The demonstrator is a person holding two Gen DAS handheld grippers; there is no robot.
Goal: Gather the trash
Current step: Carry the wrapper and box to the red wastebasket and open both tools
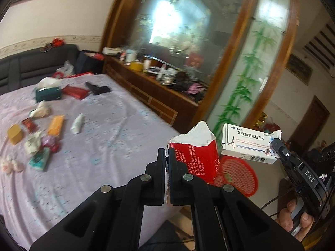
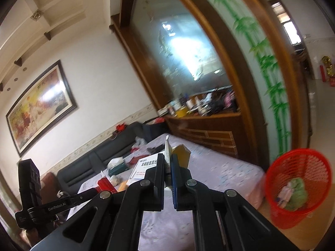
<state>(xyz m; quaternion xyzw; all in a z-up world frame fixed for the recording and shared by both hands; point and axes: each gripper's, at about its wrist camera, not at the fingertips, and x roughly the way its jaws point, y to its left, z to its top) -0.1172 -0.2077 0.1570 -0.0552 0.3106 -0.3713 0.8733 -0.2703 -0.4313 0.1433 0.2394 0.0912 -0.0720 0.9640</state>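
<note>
My left gripper is shut on a torn red and white carton, held past the table's right edge, above a red mesh bin. My right gripper is shut on a white medicine box; the box also shows in the left wrist view, held to the right of the carton over the bin. The bin holds some green and pink trash. Several scraps lie on the lilac tablecloth: crumpled tissue, orange packet, yellow box, teal packet.
A green tissue box, a red packet and a black object lie at the table's far end. A dark sofa stands behind. A cluttered wooden cabinet with a glass panel runs along the right.
</note>
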